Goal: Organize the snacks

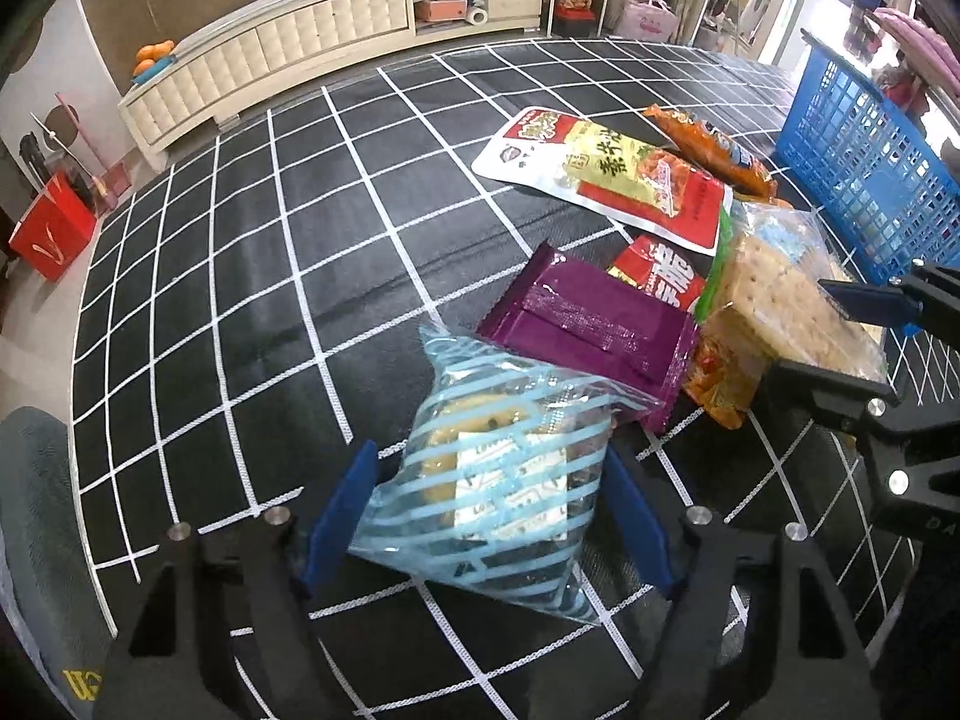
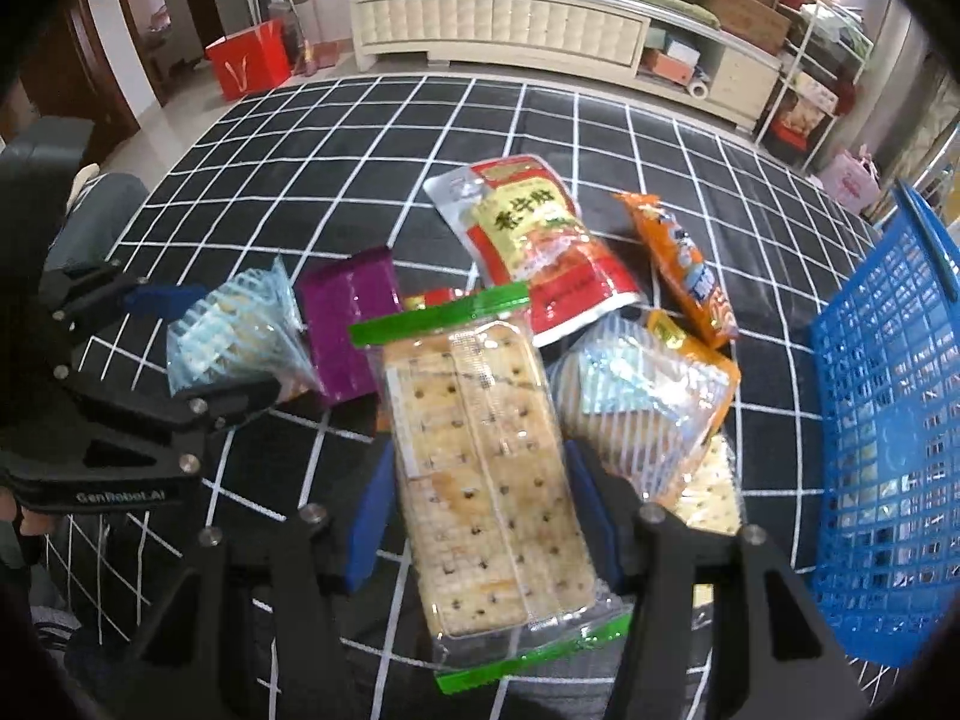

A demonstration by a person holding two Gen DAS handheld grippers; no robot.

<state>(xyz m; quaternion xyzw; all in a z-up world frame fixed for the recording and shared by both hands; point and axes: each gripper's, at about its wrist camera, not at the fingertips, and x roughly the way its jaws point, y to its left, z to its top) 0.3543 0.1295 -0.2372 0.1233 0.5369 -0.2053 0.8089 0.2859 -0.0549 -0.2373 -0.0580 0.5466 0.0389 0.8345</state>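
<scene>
The left gripper [image 1: 489, 504] has its blue pads on either side of a clear packet with light-blue stripes [image 1: 504, 474]; the pads look pressed against the wrapper, though the crinkled film makes the contact hard to judge. The right gripper [image 2: 480, 516] pinches a long pack of soda crackers [image 2: 480, 468] with green end seals, its pads set against the pack's two long sides.

All of this sits on a black cloth with a white grid [image 1: 252, 276]. Taking the cracker pack as the landmark: a purple foil pack [image 2: 351, 330] lies just beside it on the left, touching the striped packet. A red and yellow pouch with Chinese characters [image 2: 534, 252] lies beyond its far end. An orange snack bag [image 2: 690, 270] lies beyond and to the right. A second striped packet on an orange wrapper [image 2: 648, 396] rests against its right side. The blue plastic basket [image 2: 888, 420] stands further right, apart from the pile.
</scene>
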